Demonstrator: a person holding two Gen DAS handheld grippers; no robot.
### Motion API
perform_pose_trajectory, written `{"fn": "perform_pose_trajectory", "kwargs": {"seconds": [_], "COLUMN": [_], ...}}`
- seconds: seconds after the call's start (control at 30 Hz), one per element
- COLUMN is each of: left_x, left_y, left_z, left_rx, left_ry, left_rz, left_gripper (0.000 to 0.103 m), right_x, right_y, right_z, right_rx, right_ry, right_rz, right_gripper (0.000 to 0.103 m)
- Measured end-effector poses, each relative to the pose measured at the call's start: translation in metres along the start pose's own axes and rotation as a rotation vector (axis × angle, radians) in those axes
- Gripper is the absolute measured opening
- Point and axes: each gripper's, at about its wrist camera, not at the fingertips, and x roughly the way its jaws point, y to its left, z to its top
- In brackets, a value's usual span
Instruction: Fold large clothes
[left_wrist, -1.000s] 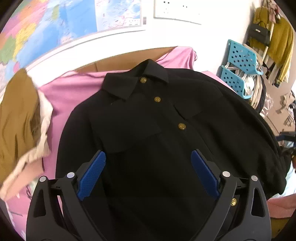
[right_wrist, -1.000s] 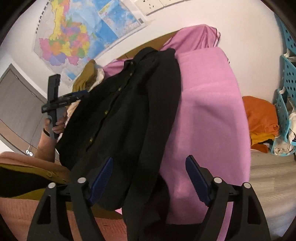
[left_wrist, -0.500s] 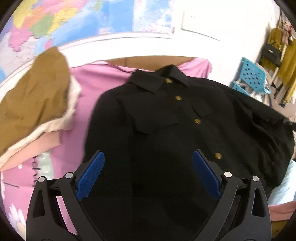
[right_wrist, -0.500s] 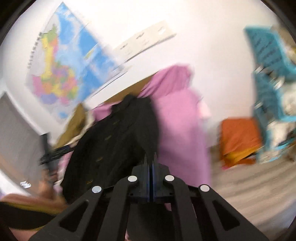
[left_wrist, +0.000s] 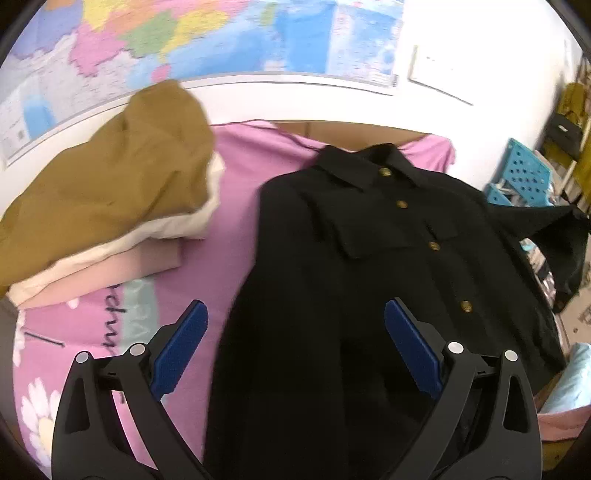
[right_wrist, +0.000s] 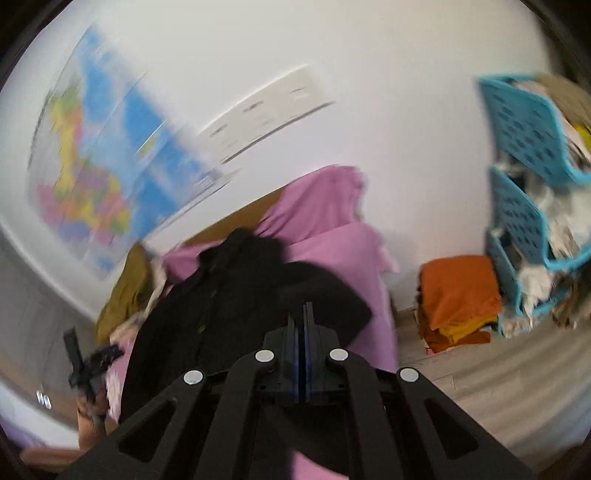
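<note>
A black button-up jacket (left_wrist: 388, 258) with gold buttons lies front up on the pink sheet (left_wrist: 236, 206), collar toward the wall. My left gripper (left_wrist: 295, 343) is open and empty, hovering over the jacket's lower left part. In the blurred right wrist view the jacket (right_wrist: 236, 306) lies on the pink sheet (right_wrist: 332, 221), and my right gripper (right_wrist: 299, 317) is shut on the jacket's right sleeve and holds it lifted. In the left wrist view that sleeve (left_wrist: 546, 229) stretches out to the right, off the bed.
A pile of folded clothes, brown on top (left_wrist: 107, 195), sits on the sheet left of the jacket. Blue baskets (right_wrist: 524, 192) and an orange clothes stack (right_wrist: 458, 295) stand on the floor at the right. A map (left_wrist: 207, 37) hangs on the wall.
My right gripper has shut on the jacket's sleeve and pulled it up and out to the right. My left gripper has shifted left, bringing the brown pile more into view.
</note>
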Motion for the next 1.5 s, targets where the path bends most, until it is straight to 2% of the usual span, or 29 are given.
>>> {"fn": "perform_pose_trajectory", "kwargs": {"seconds": [0.07,0.1,0.2,0.3,0.37,0.4,0.47,0.53,0.6,0.7,0.73,0.8,0.93,0.97,1.0,1.03,1.07,1.1,1.2,1.33,1.4,1.47,1.5], "left_x": [0.002,0.004,0.009,0.015,0.019,0.02,0.021,0.023,0.026,0.031,0.032,0.035,0.036,0.036,0.035,0.034,0.033,0.033,0.032,0.026,0.021,0.012,0.008], "left_y": [-0.011,-0.02,-0.046,-0.075,-0.093,-0.103,-0.116,-0.126,-0.134,-0.137,-0.139,-0.143,-0.158,-0.162,-0.167,-0.17,-0.174,-0.177,-0.177,-0.165,-0.157,-0.144,-0.138], "left_z": [0.001,0.004,0.008,0.012,0.012,0.011,0.007,0.003,0.0,0.0,0.0,0.002,0.005,0.006,0.005,0.005,0.005,0.004,0.005,0.011,0.014,0.018,0.019], "left_rx": [0.029,0.054,0.107,0.17,0.206,0.228,0.267,0.304,0.328,0.333,0.332,0.33,0.34,0.347,0.356,0.363,0.371,0.376,0.376,0.337,0.305,0.257,0.238], "left_ry": [-0.003,-0.003,-0.001,0.0,0.006,0.007,0.009,0.015,0.023,0.04,0.042,0.048,0.053,0.053,0.05,0.047,0.046,0.047,0.042,0.017,-0.005,-0.036,-0.047], "left_rz": [-0.025,-0.043,-0.097,-0.145,-0.169,-0.176,-0.187,-0.2,-0.197,-0.207,-0.217,-0.226,-0.248,-0.255,-0.261,-0.265,-0.272,-0.276,-0.284,-0.329,-0.352,-0.394,-0.413], "left_gripper": [0.095,0.095,0.097,0.097,0.097,0.097,0.097,0.097,0.097,0.097,0.097,0.097,0.097,0.097,0.097,0.097,0.097,0.097,0.097,0.097,0.097,0.097,0.097], "right_x": [0.005,0.012,0.037,0.068,0.086,0.087,0.075,0.049,0.026,0.016,0.023,0.037,0.068,0.072,0.078,0.08,0.084,0.084,0.065,0.036,0.035,0.045,0.056], "right_y": [0.036,0.066,0.124,0.158,0.174,0.174,0.162,0.132,0.086,-0.007,-0.029,-0.053,-0.061,-0.059,-0.053,-0.048,-0.048,-0.044,-0.016,0.068,0.118,0.154,0.179], "right_z": [-0.005,-0.011,-0.031,-0.055,-0.07,-0.074,-0.07,-0.059,-0.054,-0.067,-0.075,-0.092,-0.114,-0.114,-0.113,-0.114,-0.111,-0.108,-0.088,-0.055,-0.046,-0.043,-0.044], "right_rx": [-0.099,-0.197,-0.351,-0.417,-0.493,-0.515,-0.468,-0.381,-0.233,0.082,0.154,0.249,0.322,0.312,0.287,0.281,0.283,0.288,0.193,-0.071,-0.2,-0.273,-0.329], "right_ry": [0.027,0.045,0.12,0.195,0.236,0.23,0.179,0.06,-0.033,-0.04,-0.011,0.04,0.08,0.079,0.074,0.069,0.072,0.062,-0.006,-0.082,-0.085,-0.053,-0.028], "right_rz": [-0.008,-0.041,0.004,0.067,0.071,0.064,0.104,0.073,0.061,-0.014,0.006,0.025,0.183,0.205,0.234,0.274,0.312,0.354,0.342,0.325,0.352,0.381,0.38], "right_gripper": [0.003,0.005,0.013,0.068,0.069,0.069,0.069,0.08,0.086,0.087,0.087,0.087,0.088,0.088,0.08,0.048,0.027,0.021,0.018,0.017,0.017,0.018,0.025]}}
